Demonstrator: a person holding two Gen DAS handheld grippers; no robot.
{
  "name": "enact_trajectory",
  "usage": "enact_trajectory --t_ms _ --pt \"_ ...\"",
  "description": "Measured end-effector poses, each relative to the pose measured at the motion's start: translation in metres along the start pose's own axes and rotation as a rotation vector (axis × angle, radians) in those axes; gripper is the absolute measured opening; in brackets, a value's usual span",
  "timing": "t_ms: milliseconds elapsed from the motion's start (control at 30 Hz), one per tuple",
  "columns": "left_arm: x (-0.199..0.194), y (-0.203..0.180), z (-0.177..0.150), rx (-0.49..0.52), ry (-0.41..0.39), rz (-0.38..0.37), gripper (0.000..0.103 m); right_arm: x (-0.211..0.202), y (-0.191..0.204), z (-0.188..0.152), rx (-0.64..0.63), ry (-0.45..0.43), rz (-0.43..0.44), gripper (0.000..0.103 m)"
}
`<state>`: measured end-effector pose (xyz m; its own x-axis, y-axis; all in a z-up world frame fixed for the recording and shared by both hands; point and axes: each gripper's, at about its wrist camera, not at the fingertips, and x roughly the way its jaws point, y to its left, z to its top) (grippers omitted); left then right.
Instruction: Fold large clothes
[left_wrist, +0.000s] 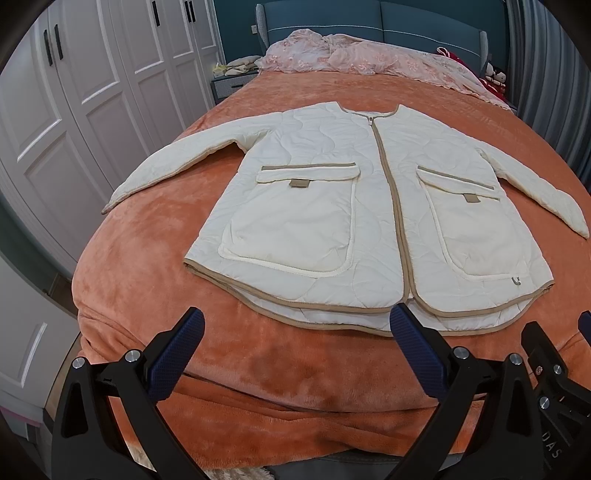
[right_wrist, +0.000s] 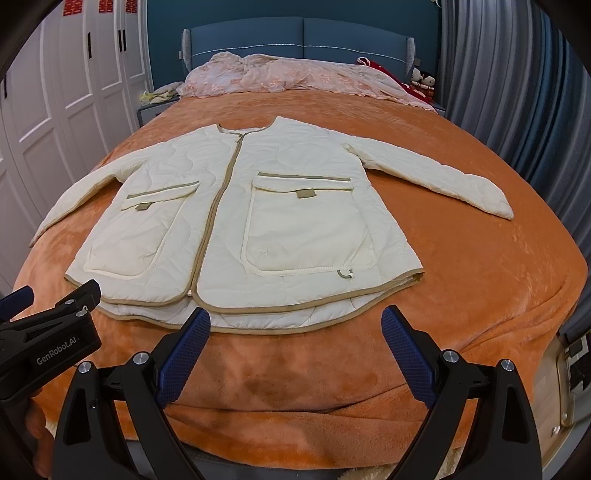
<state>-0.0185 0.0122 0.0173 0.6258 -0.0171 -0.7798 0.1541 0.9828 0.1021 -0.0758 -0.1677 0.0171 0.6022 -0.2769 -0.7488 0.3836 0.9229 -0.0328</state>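
**Left wrist view: jacket flat, both grippers poised at hem**

Left wrist cam shows the cream quilted jacket spread face-up on the orange blanket, zipped, sleeves out to both sides, hem nearest the grippers. Nothing folded yet, so my read is the 1st fold is the step in hand.

To do it well: prob. take a sleeve cuff w/ each gripper & lay sleeves across the chest, or pinch hem corners thru both layers so front & back travel together. Keep tan trim aligned, lift low, avoid dragging the plush blanket.

Left gripper has fingers wide apart, holding nothing, hovering just short of the hem, left of the zip line. Right gripper likewise spread & empty, near the hem's right half, not touching fabric.
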Motion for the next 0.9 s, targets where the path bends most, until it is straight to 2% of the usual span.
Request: enact_trajectory --t_ms 900 --pt "0.0049 0.0009 -0.0024 -0.005 0.011 0.003 0.098 -0.0007 0.0019 -0.0033 0.000 0.003 0.002 0.092"
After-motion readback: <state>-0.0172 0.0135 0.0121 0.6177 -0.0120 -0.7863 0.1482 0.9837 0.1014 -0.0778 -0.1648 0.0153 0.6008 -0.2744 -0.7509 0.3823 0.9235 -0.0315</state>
